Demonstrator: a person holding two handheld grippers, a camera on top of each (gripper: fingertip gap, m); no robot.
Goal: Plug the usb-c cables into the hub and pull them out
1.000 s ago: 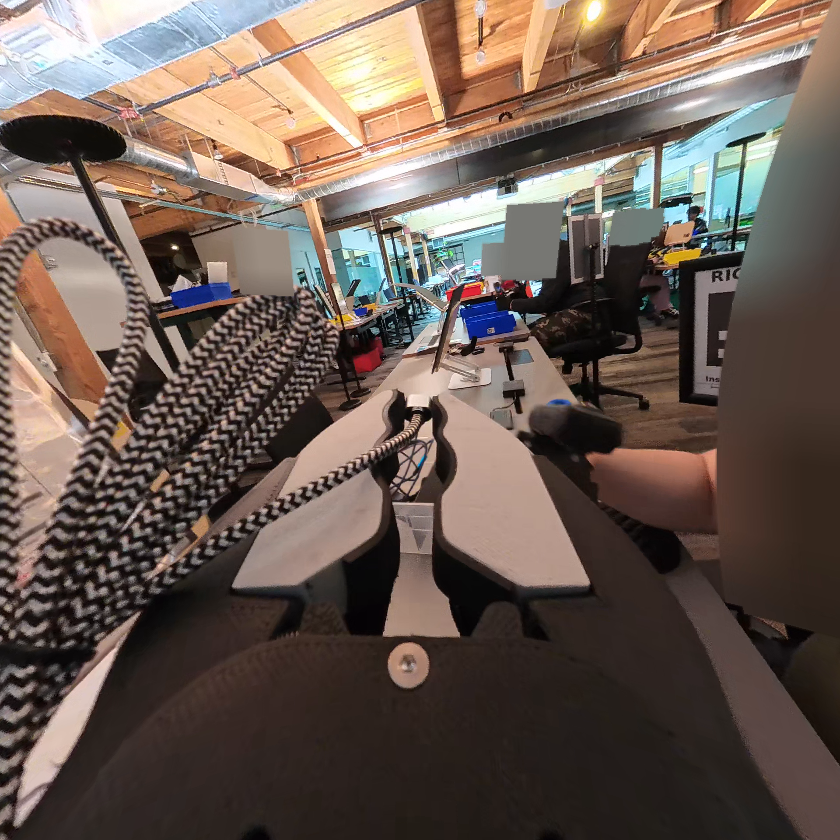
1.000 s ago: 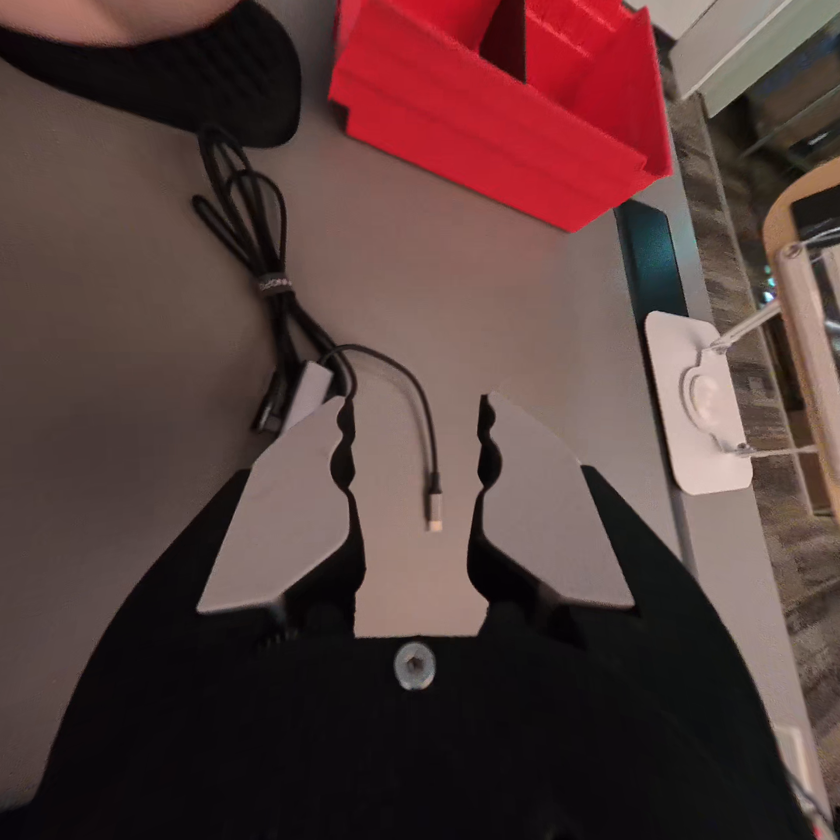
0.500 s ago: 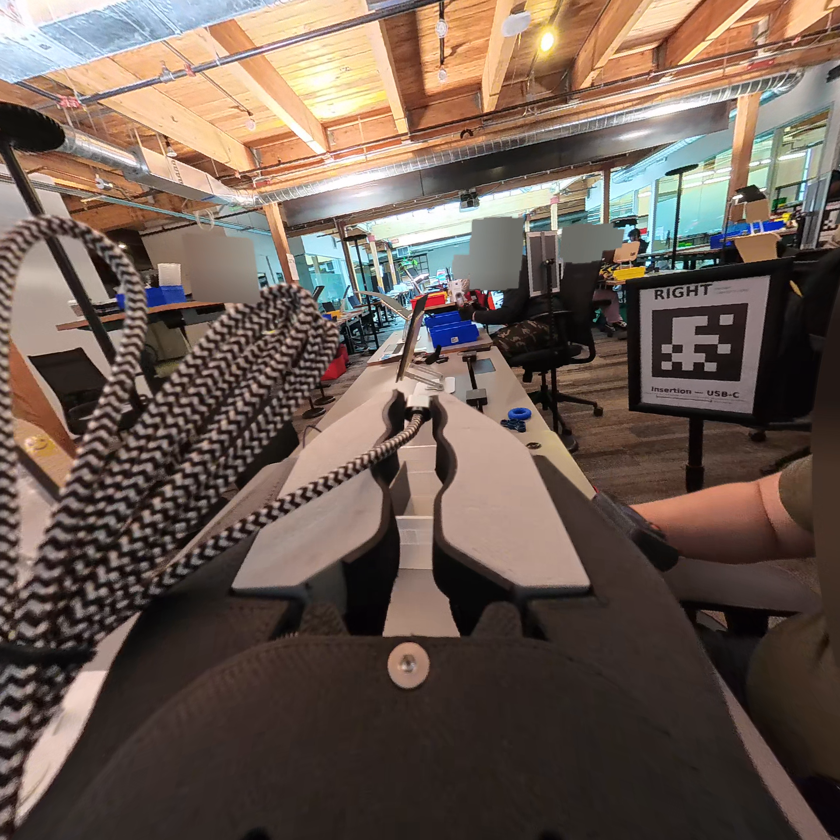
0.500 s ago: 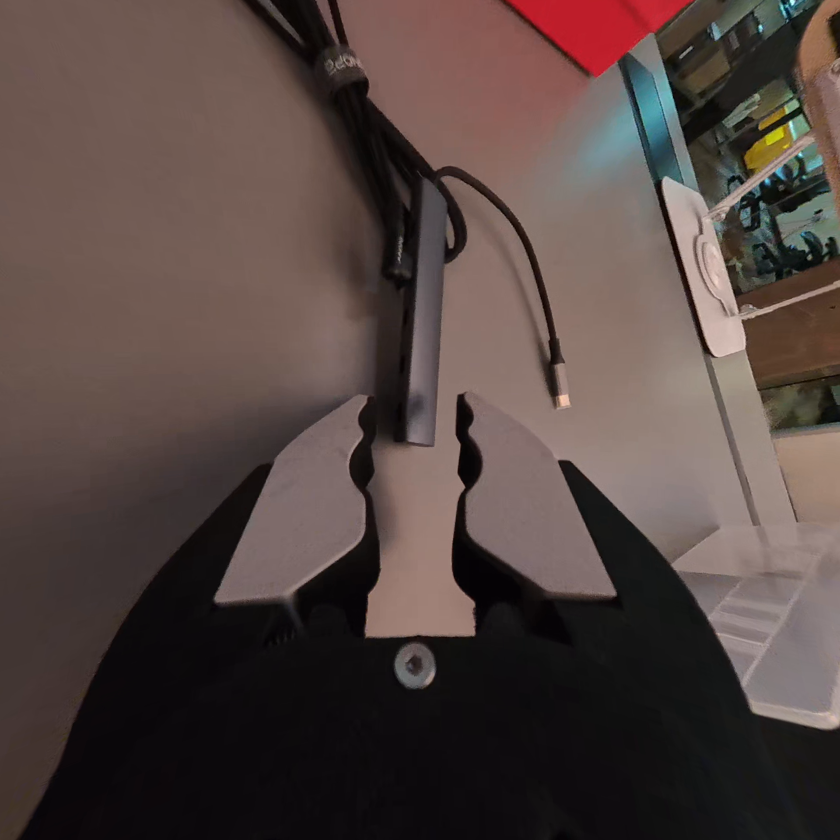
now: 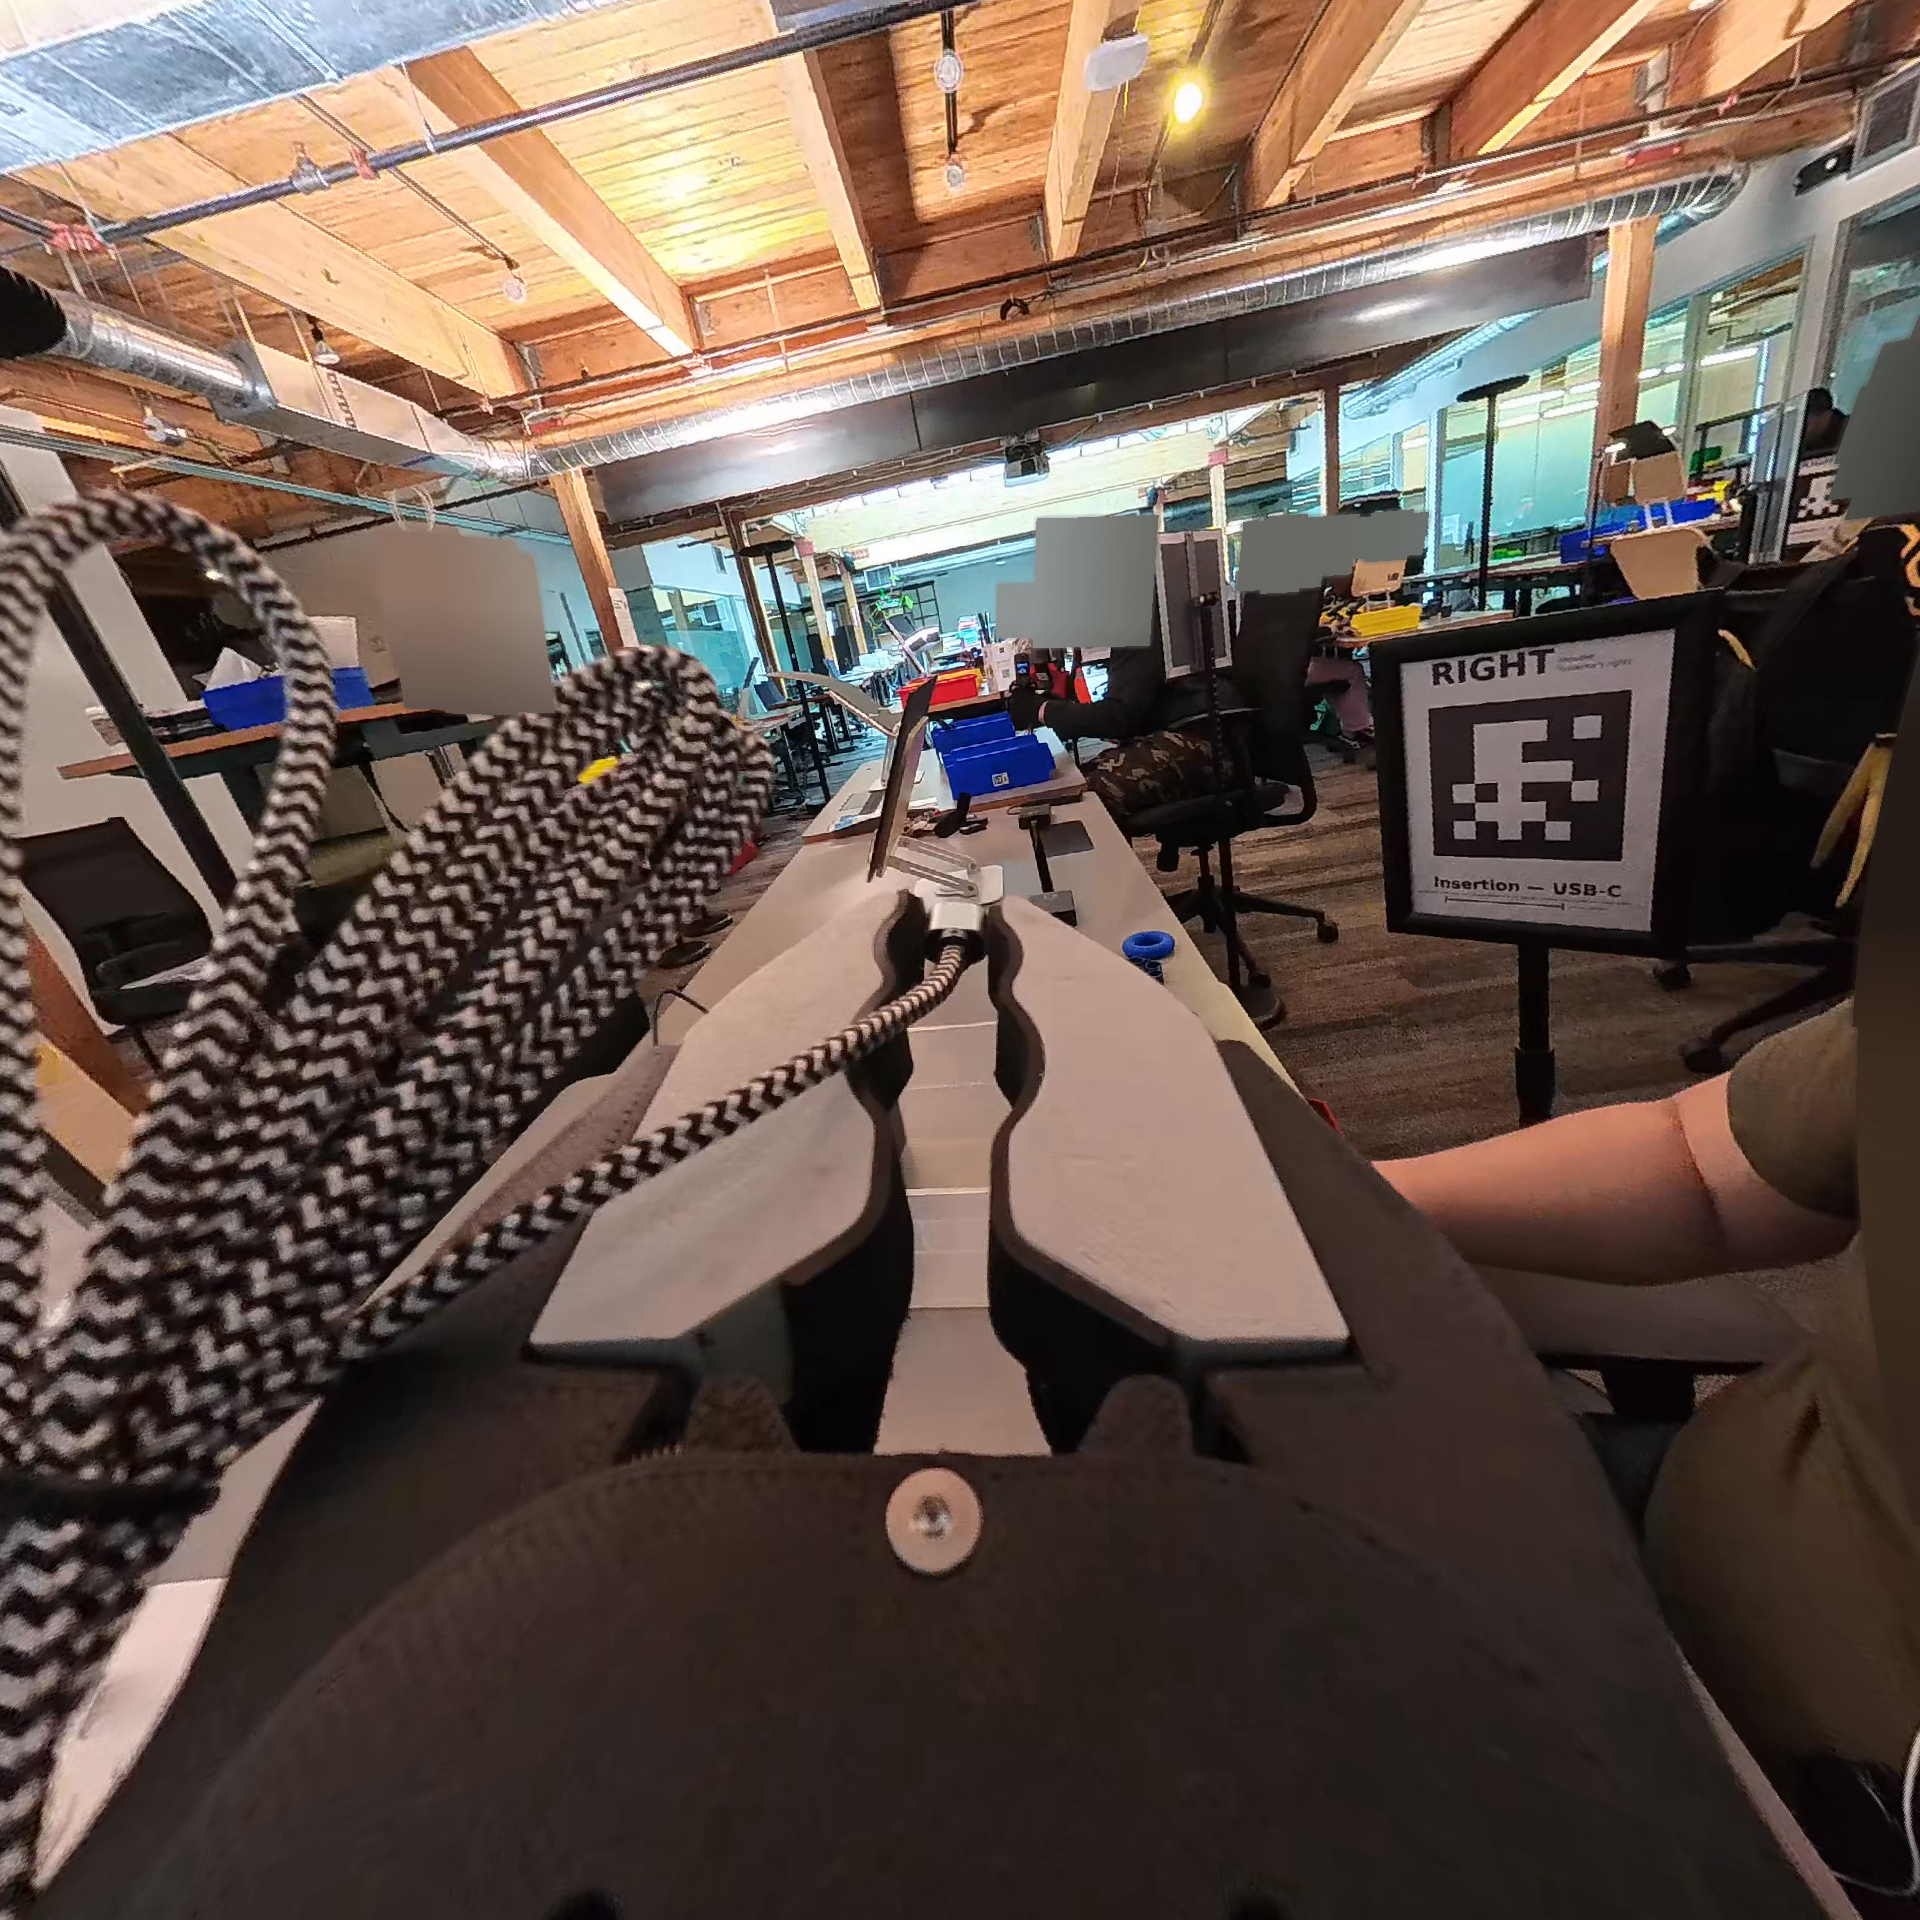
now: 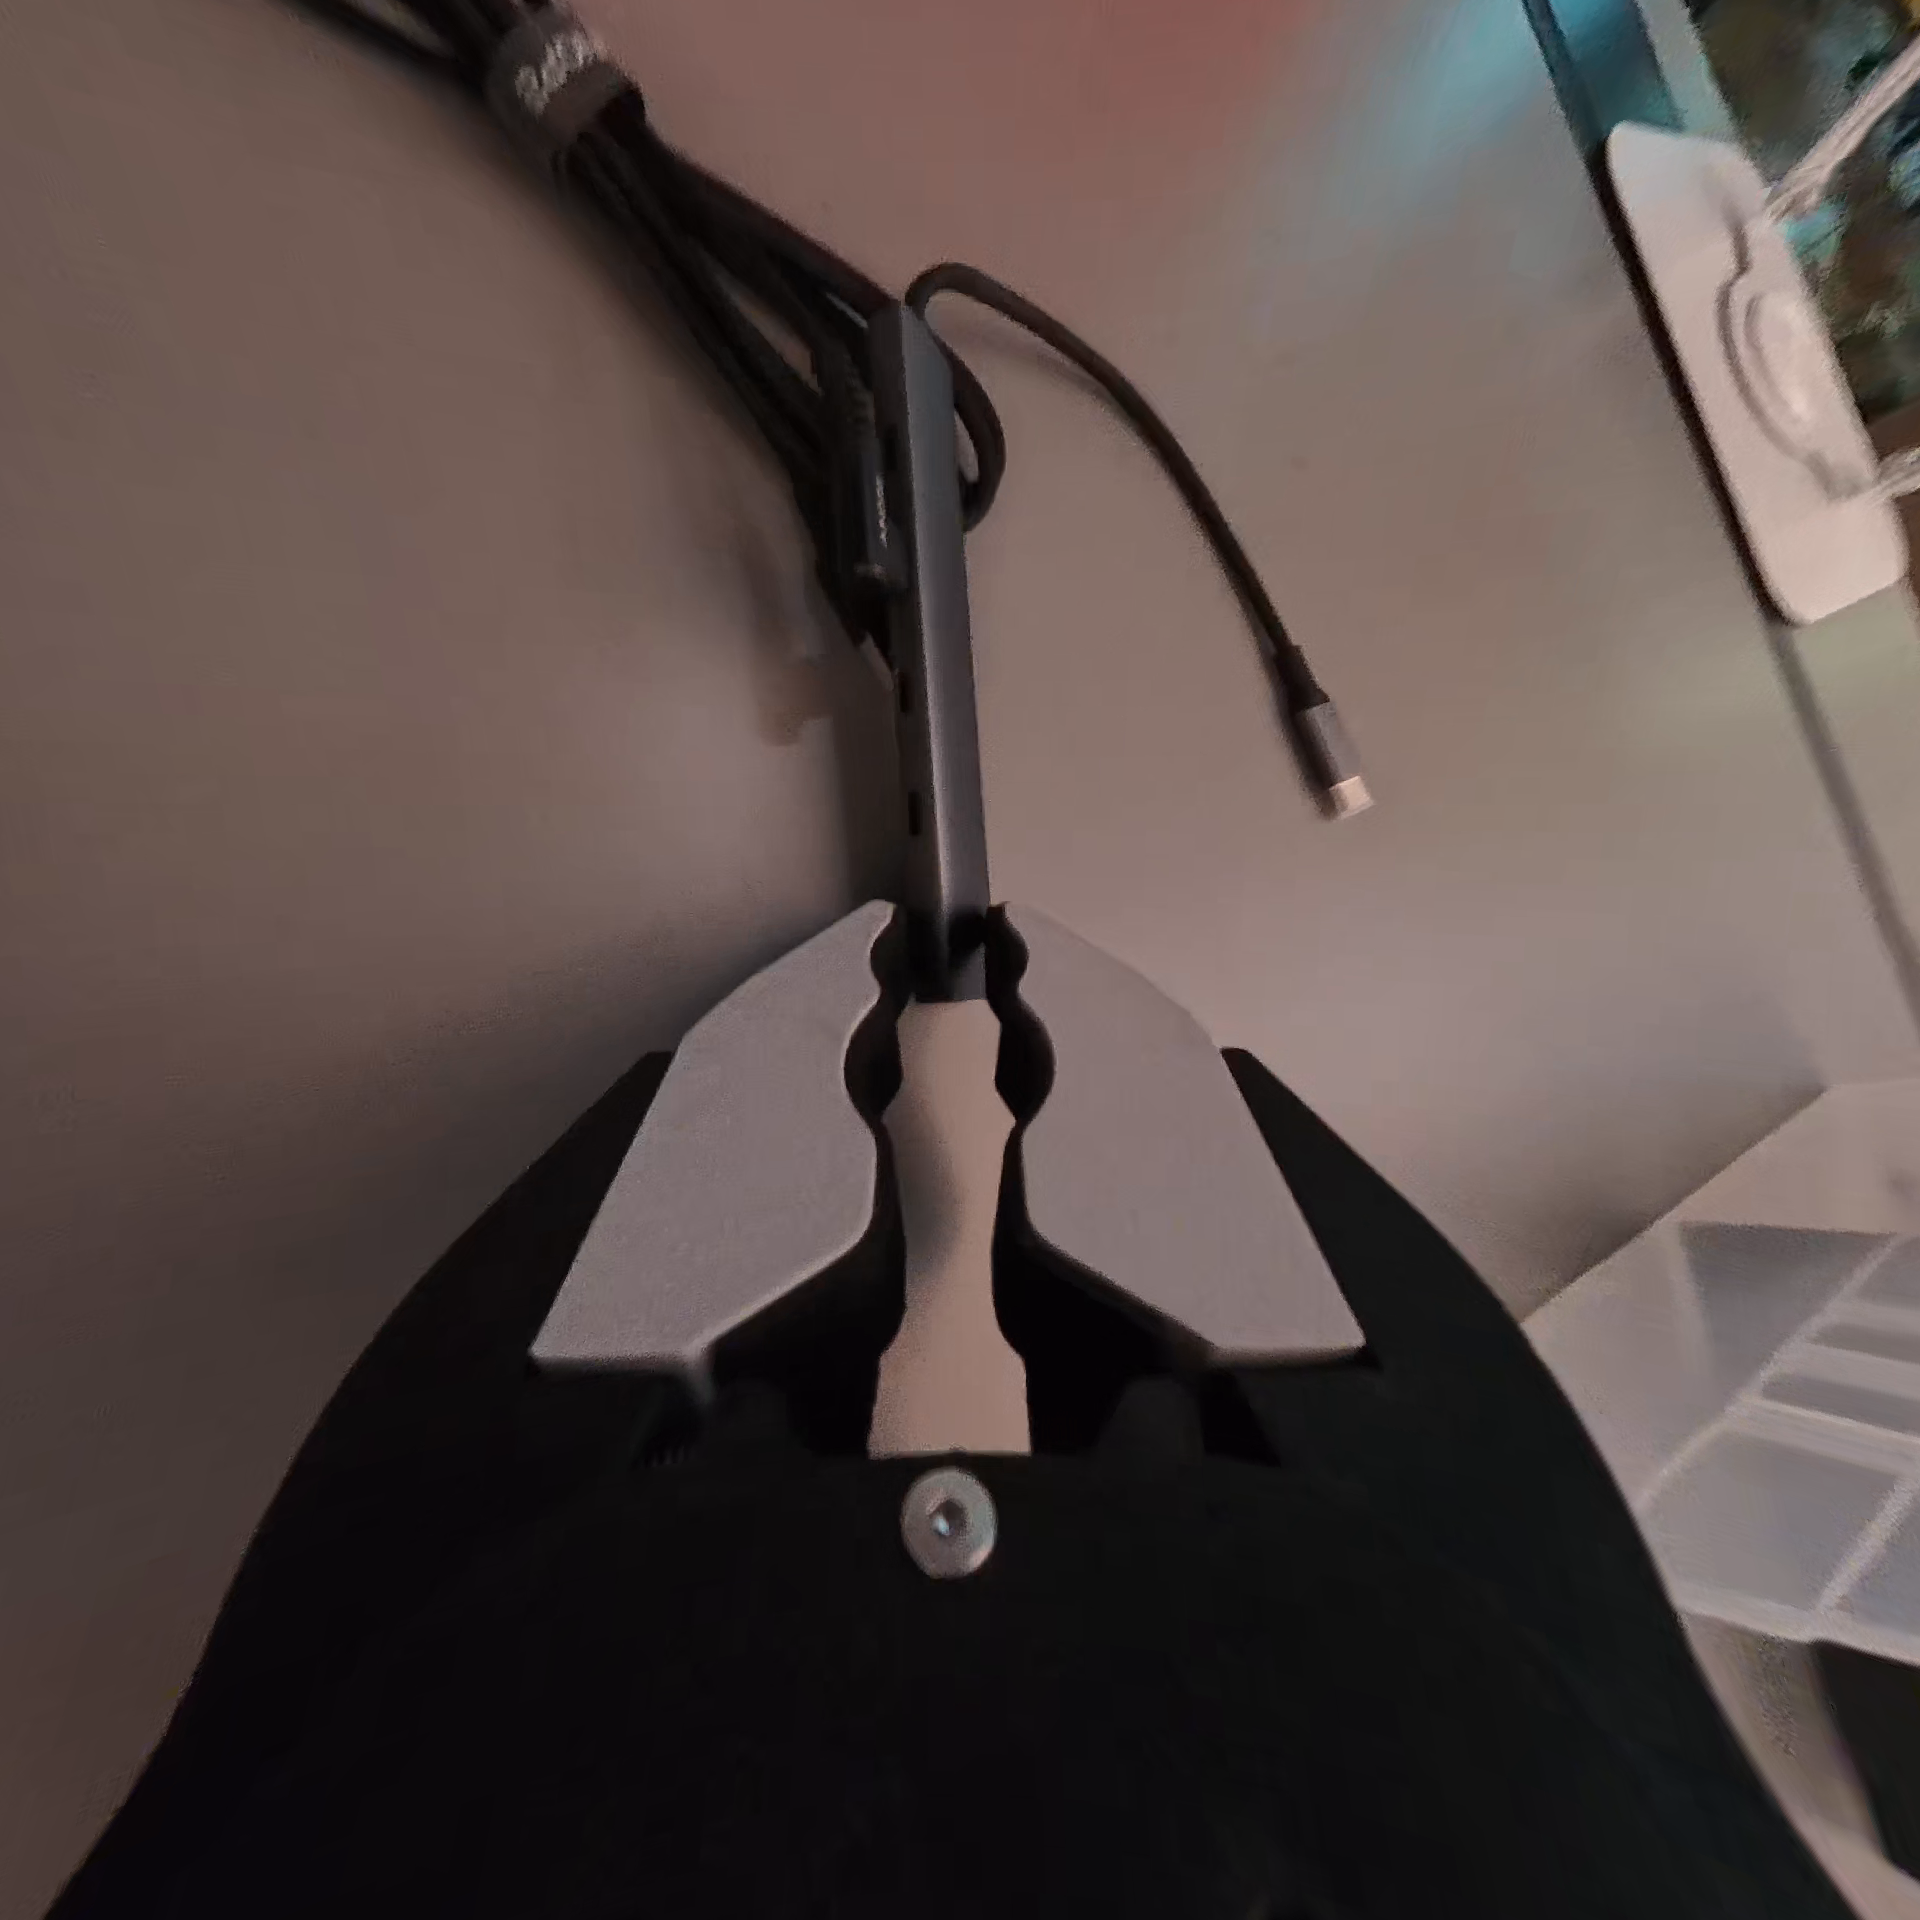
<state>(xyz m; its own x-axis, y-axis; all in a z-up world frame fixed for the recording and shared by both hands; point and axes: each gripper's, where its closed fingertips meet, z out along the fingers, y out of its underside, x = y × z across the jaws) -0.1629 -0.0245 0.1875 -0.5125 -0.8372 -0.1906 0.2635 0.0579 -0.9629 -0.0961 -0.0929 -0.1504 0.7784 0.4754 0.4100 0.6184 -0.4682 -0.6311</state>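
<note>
My left gripper (image 5: 948, 914) is shut on the silver plug (image 5: 951, 918) of a black-and-white braided cable (image 5: 343, 997), held up in the air; the cable's loops hang at the left. My right gripper (image 6: 948, 935) is shut on the near end of a slim grey hub (image 6: 940, 623) that lies on the grey table. The hub's own short black cable curls right to a loose silver plug (image 6: 1335, 764). A bundle of black cable (image 6: 727, 260) with a strap lies just left of the hub, its plug beside the hub's side.
A white stand base (image 6: 1766, 395) sits at the table's right edge and a clear plastic organiser box (image 6: 1704, 1413) at lower right. In the left wrist view, a long table (image 5: 1101, 883) runs ahead with a tablet stand (image 5: 914, 800); a marker sign on a pole (image 5: 1527, 790) and a person's arm (image 5: 1621, 1184) are right. Some 35 cm of space lies between my two pairs of fingers.
My right gripper swung from over the loose plug to the hub, moved forward and closed on its near end. My left gripper kept hold of the braided cable's plug while turning left.
</note>
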